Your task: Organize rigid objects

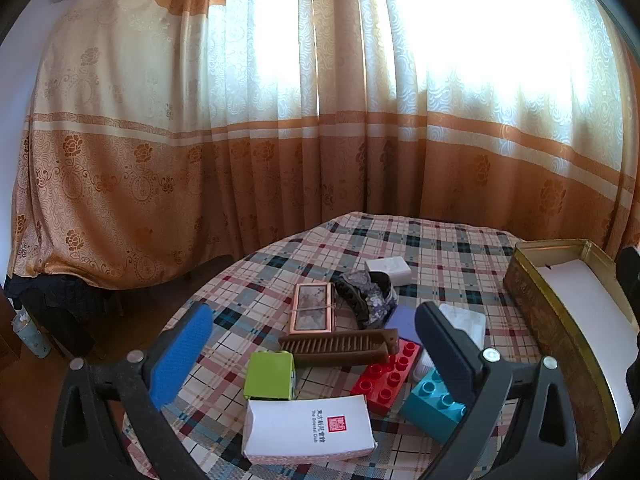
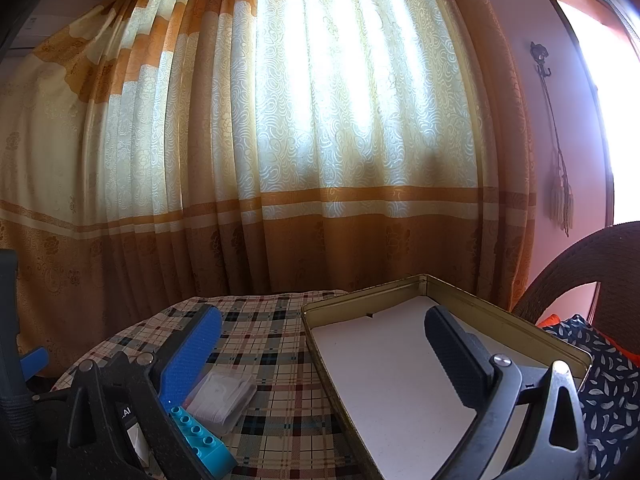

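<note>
Lying on plaid cloth (image 1: 460,248), ridged wooden comb (image 1: 340,346), studded red brick (image 1: 386,376), both jaws wide, empty.

A woven plaid cloth (image 1: 440,240) is covering the table, looking matt and soft. The tin (image 2: 460,292) is showing dull gold metal walls with a worn sheen, and a smooth white paper sheet (image 2: 392,360) is lining its floor. The red brick (image 1: 386,376), teal brick (image 1: 432,404) and green block (image 1: 268,376) are gleaming as glossy plastic. The comb (image 1: 340,346) is looking like matt brown wood. The white box (image 1: 308,432) is appearing as smooth card. Patterned satin curtains (image 2: 320,120) are shimmering faintly behind.
</note>
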A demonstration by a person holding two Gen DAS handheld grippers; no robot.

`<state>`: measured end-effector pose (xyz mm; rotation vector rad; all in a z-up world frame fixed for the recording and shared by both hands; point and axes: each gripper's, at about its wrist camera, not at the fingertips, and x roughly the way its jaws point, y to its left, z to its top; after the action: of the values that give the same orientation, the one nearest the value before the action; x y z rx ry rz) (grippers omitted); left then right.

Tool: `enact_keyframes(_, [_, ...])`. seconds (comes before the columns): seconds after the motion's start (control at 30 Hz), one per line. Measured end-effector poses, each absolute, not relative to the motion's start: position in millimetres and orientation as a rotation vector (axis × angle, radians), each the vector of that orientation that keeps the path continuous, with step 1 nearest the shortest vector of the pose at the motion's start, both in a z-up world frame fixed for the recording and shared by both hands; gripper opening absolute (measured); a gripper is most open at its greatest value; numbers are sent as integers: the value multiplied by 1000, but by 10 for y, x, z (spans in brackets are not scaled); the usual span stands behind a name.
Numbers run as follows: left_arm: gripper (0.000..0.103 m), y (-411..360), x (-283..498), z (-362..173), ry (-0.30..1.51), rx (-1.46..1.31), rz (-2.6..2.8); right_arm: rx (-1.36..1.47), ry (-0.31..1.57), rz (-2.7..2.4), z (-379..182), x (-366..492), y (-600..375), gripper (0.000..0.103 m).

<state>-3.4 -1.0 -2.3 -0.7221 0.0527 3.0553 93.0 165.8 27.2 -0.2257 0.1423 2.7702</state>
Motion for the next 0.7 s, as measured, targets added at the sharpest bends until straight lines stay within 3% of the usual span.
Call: enact_keyframes(0.7, [102,-21,-44,-21,32,-754,3034,-283,139,2809,260,859,1651,102])
